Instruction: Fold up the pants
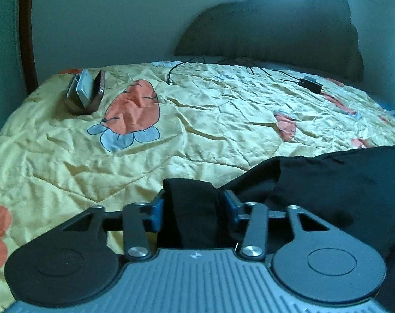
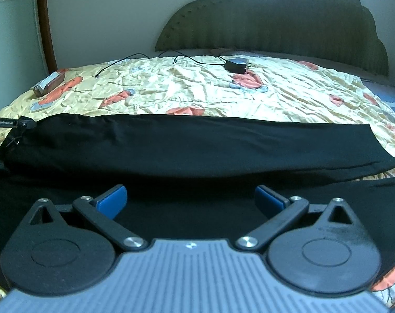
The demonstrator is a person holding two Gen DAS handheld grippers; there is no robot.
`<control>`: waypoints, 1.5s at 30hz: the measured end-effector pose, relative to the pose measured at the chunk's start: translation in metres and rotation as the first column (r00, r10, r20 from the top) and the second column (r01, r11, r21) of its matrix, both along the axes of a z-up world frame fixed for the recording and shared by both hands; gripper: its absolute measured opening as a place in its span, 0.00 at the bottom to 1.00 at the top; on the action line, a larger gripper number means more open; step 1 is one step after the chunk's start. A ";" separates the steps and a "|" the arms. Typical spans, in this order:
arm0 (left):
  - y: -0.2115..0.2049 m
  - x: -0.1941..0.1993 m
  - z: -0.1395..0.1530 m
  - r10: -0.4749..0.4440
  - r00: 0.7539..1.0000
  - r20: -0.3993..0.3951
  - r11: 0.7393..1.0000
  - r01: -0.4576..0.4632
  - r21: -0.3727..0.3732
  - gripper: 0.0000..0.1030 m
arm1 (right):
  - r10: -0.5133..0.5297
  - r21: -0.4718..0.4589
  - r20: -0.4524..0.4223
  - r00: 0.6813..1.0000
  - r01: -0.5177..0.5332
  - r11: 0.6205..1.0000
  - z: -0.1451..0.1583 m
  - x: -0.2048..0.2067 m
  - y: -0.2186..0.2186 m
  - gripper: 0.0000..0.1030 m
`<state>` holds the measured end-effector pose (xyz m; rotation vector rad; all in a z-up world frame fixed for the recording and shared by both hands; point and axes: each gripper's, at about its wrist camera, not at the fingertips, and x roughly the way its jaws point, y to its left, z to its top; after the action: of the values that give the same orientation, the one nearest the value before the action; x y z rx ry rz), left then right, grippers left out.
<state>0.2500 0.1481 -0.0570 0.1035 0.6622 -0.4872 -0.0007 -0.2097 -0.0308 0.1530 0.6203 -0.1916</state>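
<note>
Black pants (image 2: pixel 197 143) lie stretched across the yellow bedspread (image 2: pixel 288 96), one leg reaching right, a second leg edge (image 2: pixel 375 182) below it. My left gripper (image 1: pixel 192 203) is shut on a bunched fold of the pants (image 1: pixel 192 214) at their left end; the rest of the cloth (image 1: pixel 341 182) spreads to the right. This left gripper also shows in the right wrist view (image 2: pixel 12 124) at the far left. My right gripper (image 2: pixel 191 195) is open, with its blue pads (image 2: pixel 114 198) wide apart over the black cloth, holding nothing.
A small open case with a white device (image 1: pixel 84 92) sits at the bed's far left. A black charger with cables (image 2: pixel 236 65) lies near the padded headboard (image 2: pixel 275 26). The wall and a wooden frame (image 1: pixel 26 31) stand left.
</note>
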 end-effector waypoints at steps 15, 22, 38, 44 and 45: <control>-0.028 -0.027 0.022 0.094 0.992 0.080 0.985 -0.105 0.135 0.06 | -0.146 -0.045 0.038 0.988 0.148 0.988 0.002 -0.024 -0.084 1.00; -0.024 -0.023 0.015 0.108 0.993 0.039 0.986 -0.112 0.124 0.07 | -0.379 0.141 0.070 0.923 0.367 0.919 0.006 -0.056 -0.174 1.00; -0.010 -0.013 -0.006 0.036 0.999 -0.004 0.996 -0.036 0.085 0.63 | -0.224 0.015 0.051 0.973 0.224 0.975 -0.002 -0.023 -0.118 1.00; -0.003 -0.017 0.000 0.019 1.000 0.022 0.999 -0.020 0.031 0.28 | -0.234 0.012 0.041 0.971 0.233 0.972 -0.006 -0.019 -0.117 1.00; -0.001 -0.017 0.002 0.021 0.999 0.026 1.000 -0.021 0.017 0.10 | -0.236 0.013 0.039 0.971 0.236 0.972 -0.007 -0.019 -0.117 1.00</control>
<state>0.2329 0.1471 -0.0552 0.1186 0.6417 -0.4593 -0.0197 -0.3266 -0.0378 0.2384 0.5619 -0.4149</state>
